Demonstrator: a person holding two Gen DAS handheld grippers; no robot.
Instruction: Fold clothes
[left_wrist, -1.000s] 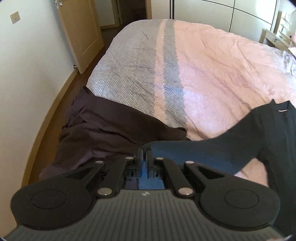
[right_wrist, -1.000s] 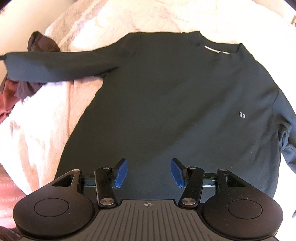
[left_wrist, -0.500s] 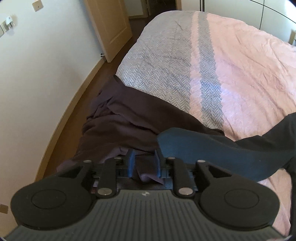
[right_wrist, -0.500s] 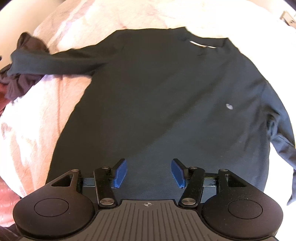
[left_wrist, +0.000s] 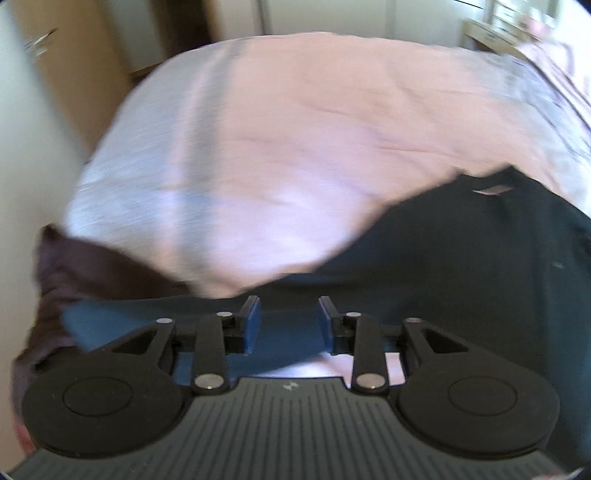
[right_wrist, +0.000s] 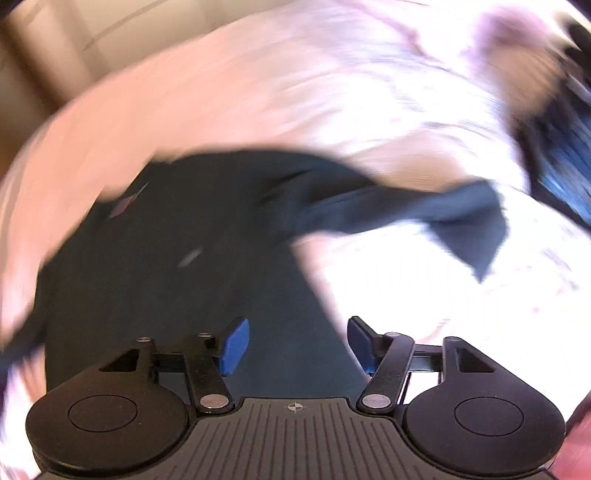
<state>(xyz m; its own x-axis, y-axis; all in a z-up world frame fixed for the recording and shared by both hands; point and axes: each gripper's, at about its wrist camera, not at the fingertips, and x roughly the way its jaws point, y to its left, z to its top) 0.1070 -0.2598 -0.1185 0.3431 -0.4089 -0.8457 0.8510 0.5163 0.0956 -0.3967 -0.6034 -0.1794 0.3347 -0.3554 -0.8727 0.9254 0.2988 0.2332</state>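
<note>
A dark long-sleeved shirt lies spread on the pink bed cover, filling the lower right of the left wrist view. The left gripper is opening, its fingers apart above a sleeve. The right gripper is opening too, its fingers spread wide above the shirt's body, pinching nothing. A dark brown garment is bunched at lower left.

Motion-blurred dark sweater, its hem behind the tongs.

Dark teal sweater, pale pink bedspread, dark brown garment, blue-padded jaws
</note>
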